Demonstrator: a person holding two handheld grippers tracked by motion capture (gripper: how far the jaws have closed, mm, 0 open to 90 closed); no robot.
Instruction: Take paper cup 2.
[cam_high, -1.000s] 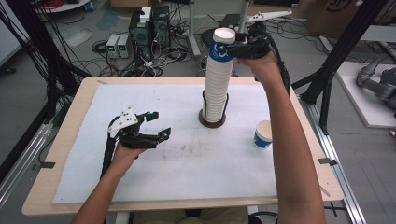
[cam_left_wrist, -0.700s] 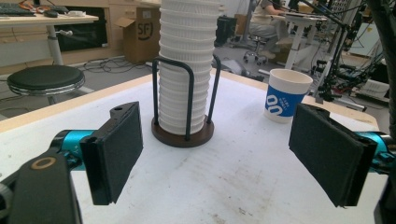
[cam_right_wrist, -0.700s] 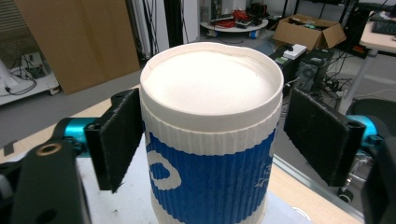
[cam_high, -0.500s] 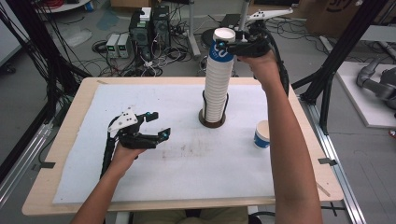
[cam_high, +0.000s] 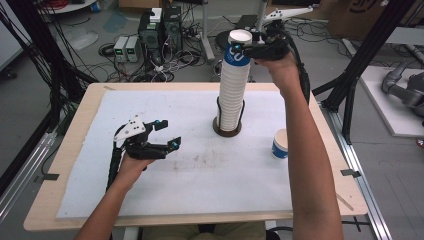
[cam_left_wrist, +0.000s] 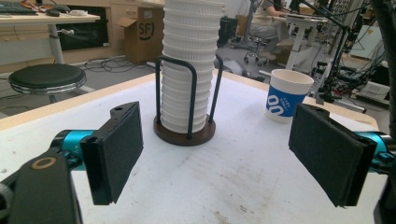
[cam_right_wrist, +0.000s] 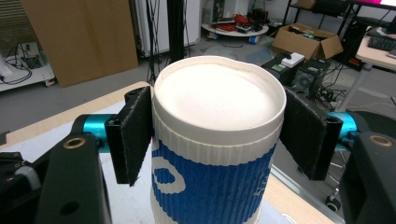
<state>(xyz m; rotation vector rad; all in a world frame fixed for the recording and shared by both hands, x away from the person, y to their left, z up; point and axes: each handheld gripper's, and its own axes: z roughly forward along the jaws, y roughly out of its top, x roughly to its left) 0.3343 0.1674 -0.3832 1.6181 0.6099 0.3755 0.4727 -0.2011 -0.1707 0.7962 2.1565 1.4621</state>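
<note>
Table, white-covered: below both grippers.
Cup stack in wire holder with dark base: ahead of left gripper, beneath right gripper.
Top cup, blue-banded, upside down: between right gripper's jaws, which have just been closing, pads pressed on its sides at stack's summit.
Single cup, upright: ahead-right of left gripper, apart from holder.
Left gripper: jaws wide, nothing between, low above table.
</note>
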